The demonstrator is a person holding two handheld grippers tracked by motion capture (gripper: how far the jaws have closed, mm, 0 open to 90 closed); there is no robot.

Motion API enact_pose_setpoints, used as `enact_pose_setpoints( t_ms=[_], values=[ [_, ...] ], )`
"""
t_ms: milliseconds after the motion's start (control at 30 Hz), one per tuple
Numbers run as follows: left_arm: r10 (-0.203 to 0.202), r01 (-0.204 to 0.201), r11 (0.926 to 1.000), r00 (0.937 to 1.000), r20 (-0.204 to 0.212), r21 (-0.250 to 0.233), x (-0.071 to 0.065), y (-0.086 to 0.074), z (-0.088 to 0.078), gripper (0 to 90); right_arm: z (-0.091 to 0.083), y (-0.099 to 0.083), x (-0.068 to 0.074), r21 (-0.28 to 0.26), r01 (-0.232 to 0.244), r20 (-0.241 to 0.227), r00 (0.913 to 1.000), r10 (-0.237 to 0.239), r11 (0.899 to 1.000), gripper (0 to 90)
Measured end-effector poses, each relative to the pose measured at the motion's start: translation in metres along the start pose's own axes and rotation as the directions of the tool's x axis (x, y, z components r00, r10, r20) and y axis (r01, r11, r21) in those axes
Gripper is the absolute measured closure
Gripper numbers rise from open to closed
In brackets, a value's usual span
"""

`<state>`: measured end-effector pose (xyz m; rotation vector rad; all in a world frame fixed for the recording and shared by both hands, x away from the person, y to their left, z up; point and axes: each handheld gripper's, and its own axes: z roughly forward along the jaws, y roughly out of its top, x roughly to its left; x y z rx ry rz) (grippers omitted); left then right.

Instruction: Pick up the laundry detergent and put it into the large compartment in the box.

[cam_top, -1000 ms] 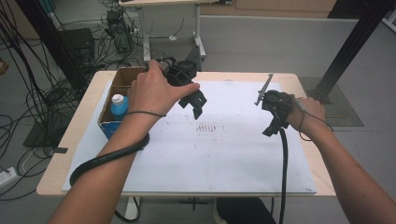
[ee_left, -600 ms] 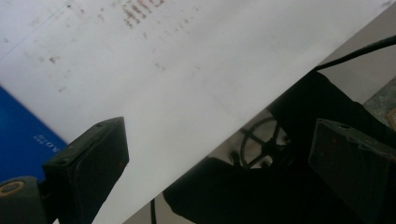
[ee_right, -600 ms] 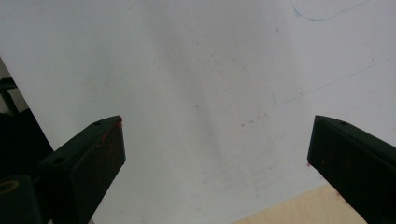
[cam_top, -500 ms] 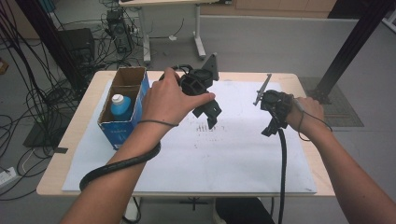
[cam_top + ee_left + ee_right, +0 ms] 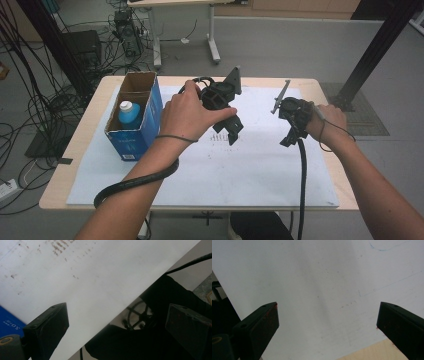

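**A:** Where was the bottle [image 5: 131, 113] at that point?

**B:** Standing upright inside the cardboard box [image 5: 131, 141] at the left end of the worktop [image 5: 90, 150], white cap up. The box's long side ran away from the person, along the left edge of the white sheet [image 5: 240, 170].

**A:** And which hand-held gripper was closer to it?

**B:** The left hand-held gripper [image 5: 231, 127], clearly. It hung over the sheet to the right of the box, so the bottle lay off to its left, and its tips pointed down and away from the box. In its own view the jaws stood wide apart with nothing between them, the sheet and the near edge of the worktop beyond.

**A:** The right one?

**B:** The right hand-held gripper [image 5: 290, 137] was low over the right part of the sheet, well apart from the box. Its jaws were spread too, empty, over bare paper.

**A:** So the reach would fall to the left hand?

**B:** I'd judge so; it would have to swing left and turn toward the box first.
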<state>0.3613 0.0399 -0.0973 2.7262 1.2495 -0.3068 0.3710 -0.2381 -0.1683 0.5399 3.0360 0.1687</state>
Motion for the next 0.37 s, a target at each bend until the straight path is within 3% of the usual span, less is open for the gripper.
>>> enact_pose_setpoints(
  t_ms=[367],
  values=[
    [0.000, 0.000, 1.0000, 1.0000, 0.010, 0.000, 0.0033, -0.0010, 0.0035, 5.2, -0.0005, 0.0016, 0.0013, -0.001, 0.000, 0.005, 1.0000, 0.000, 1.000, 4.1]
  ],
)
